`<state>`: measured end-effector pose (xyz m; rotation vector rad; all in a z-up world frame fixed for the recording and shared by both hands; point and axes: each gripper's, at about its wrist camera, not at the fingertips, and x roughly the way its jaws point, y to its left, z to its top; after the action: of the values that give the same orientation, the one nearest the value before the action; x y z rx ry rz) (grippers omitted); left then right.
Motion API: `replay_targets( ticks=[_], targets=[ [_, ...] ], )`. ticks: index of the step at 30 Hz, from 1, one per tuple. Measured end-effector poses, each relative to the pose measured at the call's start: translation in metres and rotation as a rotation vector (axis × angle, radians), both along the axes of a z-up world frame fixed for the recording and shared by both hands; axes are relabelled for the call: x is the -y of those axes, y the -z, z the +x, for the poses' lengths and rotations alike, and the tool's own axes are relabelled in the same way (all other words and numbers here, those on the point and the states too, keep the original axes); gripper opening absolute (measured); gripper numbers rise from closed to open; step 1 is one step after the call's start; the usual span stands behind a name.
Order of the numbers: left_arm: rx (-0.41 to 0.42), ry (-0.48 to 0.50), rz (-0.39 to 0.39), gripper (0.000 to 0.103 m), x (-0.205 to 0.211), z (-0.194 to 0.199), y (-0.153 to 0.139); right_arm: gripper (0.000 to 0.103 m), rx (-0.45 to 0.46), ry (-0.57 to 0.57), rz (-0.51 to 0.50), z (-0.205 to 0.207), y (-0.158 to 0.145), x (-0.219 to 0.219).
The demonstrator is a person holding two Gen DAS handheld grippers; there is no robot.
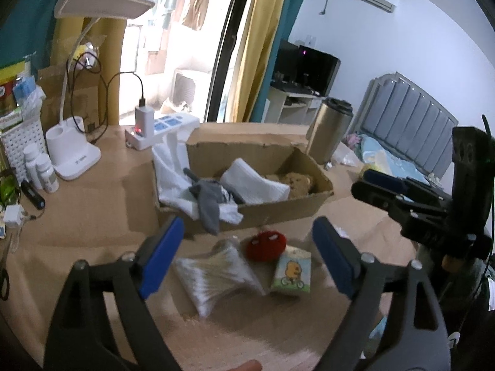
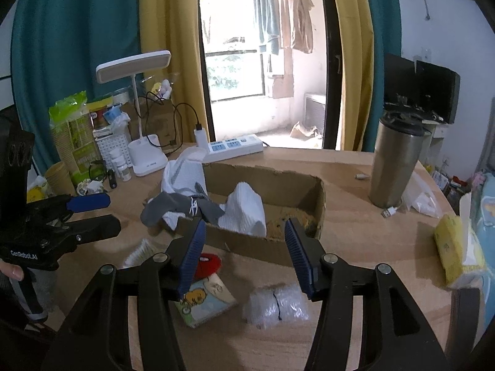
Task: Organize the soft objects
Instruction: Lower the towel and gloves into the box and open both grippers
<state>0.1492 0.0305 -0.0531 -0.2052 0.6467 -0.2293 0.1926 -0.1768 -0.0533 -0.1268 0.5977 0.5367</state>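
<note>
I read both hand-held grippers as spread, with nothing between the pads.

1. Left hand-held gripper (image 1: 247, 253): jaws wide apart, hovering above the counter (image 1: 92, 216). No pad touches anything. Through the gap I see a clear bag of cotton swabs (image 1: 213, 275), a red plush toy (image 1: 266, 244) and a small tissue pack with a cartoon print (image 1: 292, 270), all lying on the counter.

2. Right hand-held gripper (image 2: 244, 250): jaws apart, holding nothing. In the right wrist view the tissue pack lies at 7 o'clock from the gap, partly behind the left finger; a piece of bubble wrap (image 2: 275, 306) lies at 6 o'clock.

3. Cardboard box (image 1: 278, 207): stands on the counter at 12 o'clock from the loose items. It contains a white towel (image 1: 253, 182) and a brown plush bear (image 1: 298, 182). A grey sock (image 1: 207, 204) and a second white cloth (image 1: 173, 173) hang over its left wall.

4. A steel tumbler (image 2: 396, 160) stands at 3 o'clock from the box; a desk lamp (image 2: 139, 99) stands at 10 o'clock.
</note>
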Motion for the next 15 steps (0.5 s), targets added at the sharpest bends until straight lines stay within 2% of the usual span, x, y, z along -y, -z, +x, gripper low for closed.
replay_targets(
  ticks=[15],
  targets=[
    [-0.099,-0.013,0.026,0.087,0.012,-0.002,0.026,0.057,-0.057,0.03,0.018,-0.005,0.028,0.019]
  ],
)
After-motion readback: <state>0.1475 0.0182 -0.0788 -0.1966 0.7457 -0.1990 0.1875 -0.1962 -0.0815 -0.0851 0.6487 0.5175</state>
